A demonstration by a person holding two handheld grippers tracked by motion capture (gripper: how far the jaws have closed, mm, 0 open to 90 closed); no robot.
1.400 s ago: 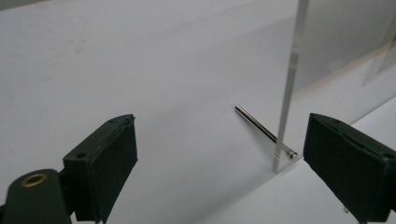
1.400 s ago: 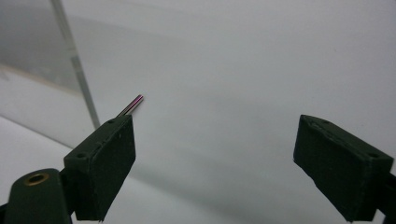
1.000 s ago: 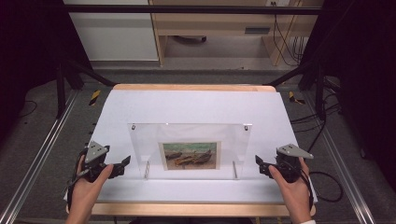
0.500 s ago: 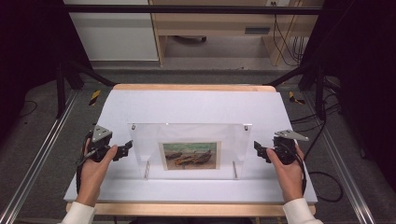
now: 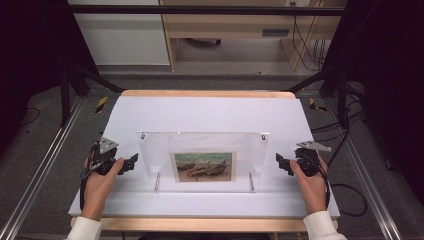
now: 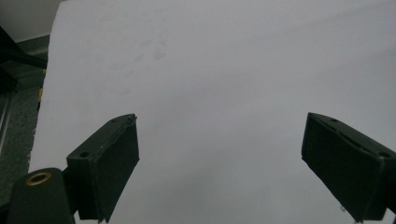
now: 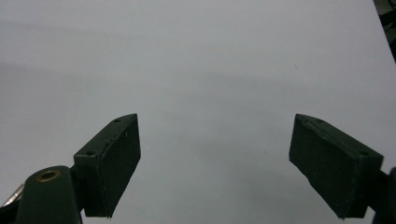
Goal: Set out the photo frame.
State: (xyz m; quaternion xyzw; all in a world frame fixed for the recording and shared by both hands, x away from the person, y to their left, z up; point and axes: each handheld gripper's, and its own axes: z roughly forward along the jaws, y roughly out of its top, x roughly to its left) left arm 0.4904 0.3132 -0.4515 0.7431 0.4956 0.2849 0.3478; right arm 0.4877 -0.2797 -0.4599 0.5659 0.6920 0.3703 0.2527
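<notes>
Clear acrylic picture frame (image 5: 202, 161) stood between left gripper (image 5: 131, 163) and right gripper (image 5: 281, 163), both jaws wide apart, hands had edged forward.

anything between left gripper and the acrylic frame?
Nothing: in the high view, bare white table separates the left gripper from the clear acrylic frame.

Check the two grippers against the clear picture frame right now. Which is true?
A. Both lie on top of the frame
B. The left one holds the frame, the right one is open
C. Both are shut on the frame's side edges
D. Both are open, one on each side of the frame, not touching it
D: the left gripper and right gripper flank the clear picture frame with gaps, and each gripper view shows spread jaws over bare white tabletop.
</notes>
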